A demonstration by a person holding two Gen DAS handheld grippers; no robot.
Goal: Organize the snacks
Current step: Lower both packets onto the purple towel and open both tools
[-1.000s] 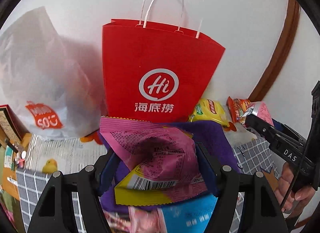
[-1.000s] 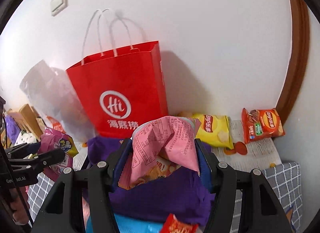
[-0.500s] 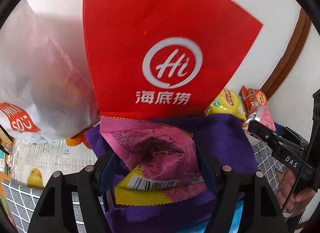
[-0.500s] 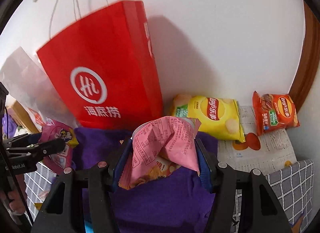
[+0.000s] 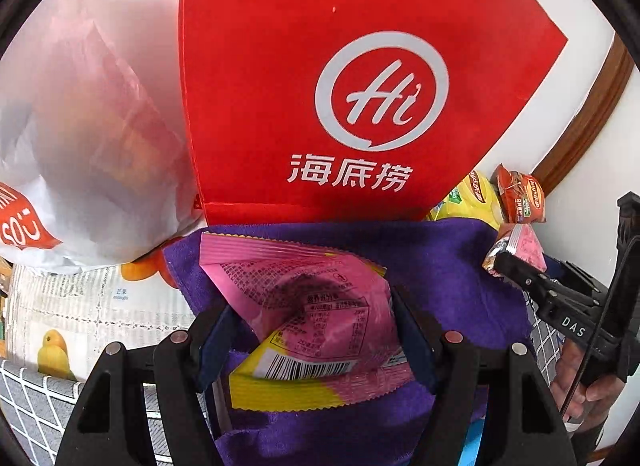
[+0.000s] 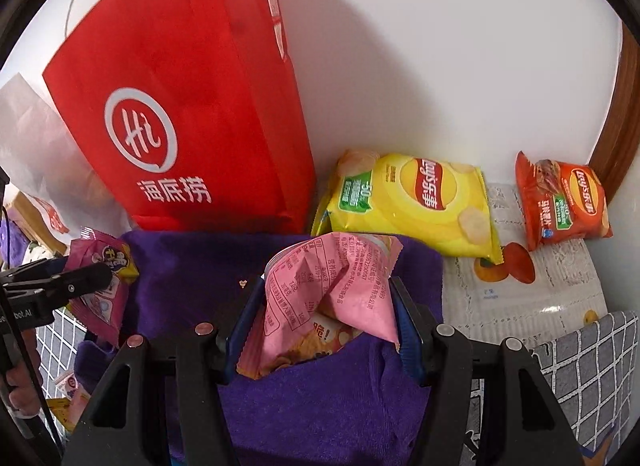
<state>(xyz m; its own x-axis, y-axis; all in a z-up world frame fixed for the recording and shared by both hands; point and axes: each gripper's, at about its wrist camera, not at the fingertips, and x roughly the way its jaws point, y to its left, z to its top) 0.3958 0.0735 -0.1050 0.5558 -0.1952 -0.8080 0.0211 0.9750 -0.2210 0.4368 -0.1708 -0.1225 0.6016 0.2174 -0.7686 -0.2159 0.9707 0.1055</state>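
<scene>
Both pairs of fingers pinch snack packets: our left gripper (image 5: 316, 330) clamps a pink-and-yellow packet (image 5: 308, 306), our right gripper (image 6: 320, 326) a crumpled pink packet (image 6: 332, 298). Beneath both lies a purple cloth (image 6: 320, 406). Ahead, a red paper bag (image 5: 340, 85) blocks the way; right of our right fingers lie a yellow chip bag (image 6: 416, 201) and an orange one (image 6: 564, 201).

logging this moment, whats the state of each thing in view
left claw: shut on pink-yellow snack pack
right claw: shut on pink snack pack
red paper bag: upright by wall
yellow chip bag: lying flat, sealed
orange chip bag: propped against wall
</scene>
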